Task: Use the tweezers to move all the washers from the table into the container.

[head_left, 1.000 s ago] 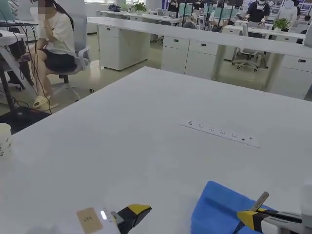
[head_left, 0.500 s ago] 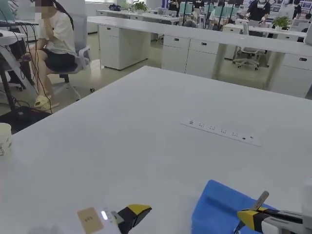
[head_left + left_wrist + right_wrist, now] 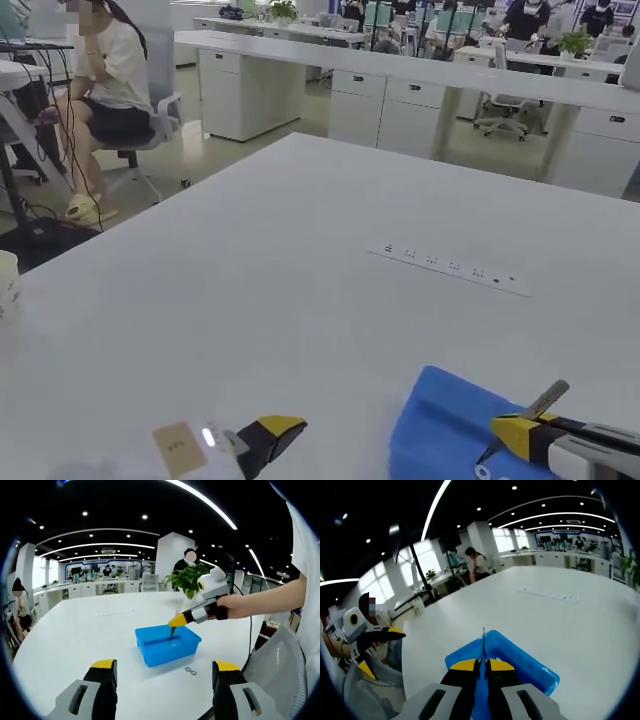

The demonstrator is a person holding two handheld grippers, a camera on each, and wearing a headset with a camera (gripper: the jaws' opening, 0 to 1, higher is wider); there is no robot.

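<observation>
Left gripper view: two washers [image 3: 189, 670] lying on the table [image 3: 85, 630], just beside the near wall of the blue container [image 3: 160, 655].
Head view: power strip [image 3: 448, 268] beyond the container, well apart; seated person [image 3: 105, 80] at far left.
Right gripper [image 3: 482, 666]: jaws pinched narrow on the tweezers [image 3: 483, 642], tips lowered into the container.
Left gripper [image 3: 165, 665]: jaws wide apart, holding nothing, short of the washers.

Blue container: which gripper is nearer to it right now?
Right. The right gripper hangs over the blue container, its tweezers pointing down into it. The left gripper sits open, back from the container's near wall, with table between.
</observation>
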